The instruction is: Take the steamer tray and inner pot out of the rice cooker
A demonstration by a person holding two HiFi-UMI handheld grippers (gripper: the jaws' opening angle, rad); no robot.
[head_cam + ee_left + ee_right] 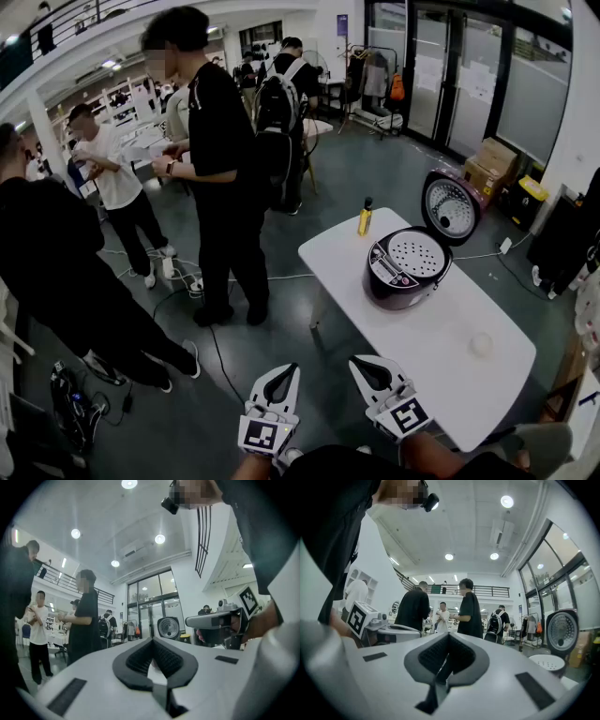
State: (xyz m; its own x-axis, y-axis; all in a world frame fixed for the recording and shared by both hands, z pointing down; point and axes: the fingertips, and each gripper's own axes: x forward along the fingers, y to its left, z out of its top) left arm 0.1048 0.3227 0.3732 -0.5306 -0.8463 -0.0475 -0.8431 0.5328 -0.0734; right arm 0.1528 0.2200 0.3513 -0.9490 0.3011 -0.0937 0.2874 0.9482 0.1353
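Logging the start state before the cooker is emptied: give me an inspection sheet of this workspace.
Surface: white table.
Job's things: rice cooker, lid up; steamer tray seated inside; inner pot hidden beneath.
Clutter: yellow bottle at far corner; small white round item near front.
Grippers: left hand-held gripper and right hand-held gripper both shut, empty, short of the table.
Cables: cord from cooker off table's right; white cable on floor.
Surroundings: people standing left; boxes by glass doors.

Glossy dark plastic rice cooker (pixel 394 295), its perforated white steamer tray (pixel 417 253) matt, on a smooth white table (pixel 441 361); grey floor (pixel 356 178) polished.
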